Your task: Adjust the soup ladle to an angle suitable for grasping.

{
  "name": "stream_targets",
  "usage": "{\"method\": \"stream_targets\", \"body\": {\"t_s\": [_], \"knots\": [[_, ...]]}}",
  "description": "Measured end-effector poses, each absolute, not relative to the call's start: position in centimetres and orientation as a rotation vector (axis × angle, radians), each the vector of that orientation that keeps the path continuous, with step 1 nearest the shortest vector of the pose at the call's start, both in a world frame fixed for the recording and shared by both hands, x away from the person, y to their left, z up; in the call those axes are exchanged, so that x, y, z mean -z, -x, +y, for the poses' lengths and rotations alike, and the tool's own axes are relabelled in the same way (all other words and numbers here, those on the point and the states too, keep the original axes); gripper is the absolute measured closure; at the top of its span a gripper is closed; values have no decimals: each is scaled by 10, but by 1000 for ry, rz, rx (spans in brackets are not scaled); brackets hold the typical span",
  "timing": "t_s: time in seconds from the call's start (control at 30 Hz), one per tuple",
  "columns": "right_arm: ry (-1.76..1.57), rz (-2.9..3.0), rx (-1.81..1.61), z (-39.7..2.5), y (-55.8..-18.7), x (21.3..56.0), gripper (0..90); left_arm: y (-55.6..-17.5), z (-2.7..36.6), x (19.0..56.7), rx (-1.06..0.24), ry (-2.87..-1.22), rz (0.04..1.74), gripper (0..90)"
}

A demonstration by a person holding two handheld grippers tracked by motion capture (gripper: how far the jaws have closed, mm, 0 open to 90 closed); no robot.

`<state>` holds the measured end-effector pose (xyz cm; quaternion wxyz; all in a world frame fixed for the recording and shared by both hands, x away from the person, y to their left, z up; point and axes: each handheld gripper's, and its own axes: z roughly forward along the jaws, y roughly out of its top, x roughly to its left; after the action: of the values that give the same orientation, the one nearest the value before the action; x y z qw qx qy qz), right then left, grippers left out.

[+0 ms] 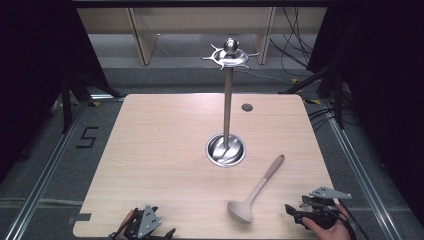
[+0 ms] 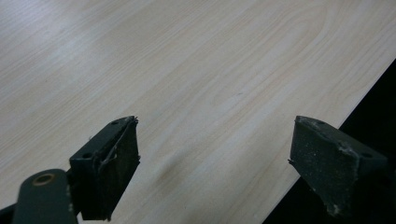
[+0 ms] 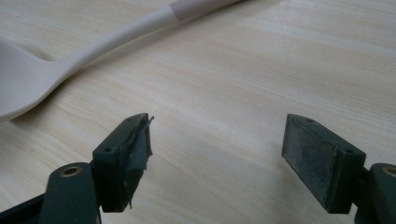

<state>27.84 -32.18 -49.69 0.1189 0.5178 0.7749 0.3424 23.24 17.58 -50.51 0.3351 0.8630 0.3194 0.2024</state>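
Right claw [image 3: 217,158] agape over pale wood table [image 1: 160,150], ladle [image 1: 252,195] near; left claw [image 2: 215,163] agape, empty.

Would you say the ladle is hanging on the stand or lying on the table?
Lying on the table: the ladle rests flat, apart from the upright stand.

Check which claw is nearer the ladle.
Right. The right claw sits open just beside the ladle bowl; the left claw is open at the table's near-left edge, farther off.
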Motion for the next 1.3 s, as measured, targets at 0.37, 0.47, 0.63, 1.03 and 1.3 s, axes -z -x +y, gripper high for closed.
{"method": "stream_targets", "body": {"t_s": [0.37, 0.47, 0.63, 1.03, 1.3], "knots": [[-1519, 2259, -1029, -318, -283, 490, 286, -234, 178, 503, -533, -2272, 810, 149], [-1481, 2268, -1027, -319, -287, 489, 295, -233, 177, 505, -528, -2251, 840, 149], [-1562, 2276, -1077, -314, -289, 481, 336, -234, 178, 504, -539, -2264, 821, 149], [-1469, 2417, -997, -302, -317, 468, 368, -234, 179, 506, -535, -2224, 869, 149], [-1456, 2484, -991, -290, -333, 461, 364, -234, 179, 505, -544, -2237, 866, 149]]}}
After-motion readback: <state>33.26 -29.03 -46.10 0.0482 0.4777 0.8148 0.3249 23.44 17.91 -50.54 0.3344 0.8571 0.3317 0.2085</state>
